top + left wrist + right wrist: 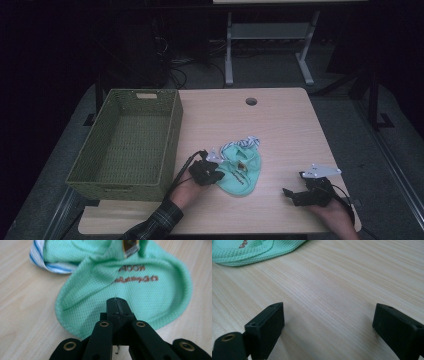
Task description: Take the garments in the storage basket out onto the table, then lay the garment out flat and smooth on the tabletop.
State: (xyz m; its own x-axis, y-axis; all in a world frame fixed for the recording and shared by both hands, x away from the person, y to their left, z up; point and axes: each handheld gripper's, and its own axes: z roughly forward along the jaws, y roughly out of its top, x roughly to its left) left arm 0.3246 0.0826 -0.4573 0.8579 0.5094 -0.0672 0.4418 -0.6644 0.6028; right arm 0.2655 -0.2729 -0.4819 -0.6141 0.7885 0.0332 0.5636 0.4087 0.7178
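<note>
The mint-green mesh fabric garment (240, 169) with a blue-and-white striped trim lies crumpled on the light wooden counter (280, 130), near its middle and to the right of the olive-green woven rectangular basket (127, 142). The left gripper (214, 172) rests at the garment's left edge; its jaws are pressed together over the mesh fabric, and a fold appears pinched between them. The right gripper (292, 194) sits on the counter's near right, well apart from the garment, jaws spread wide with bare wood between them.
</note>
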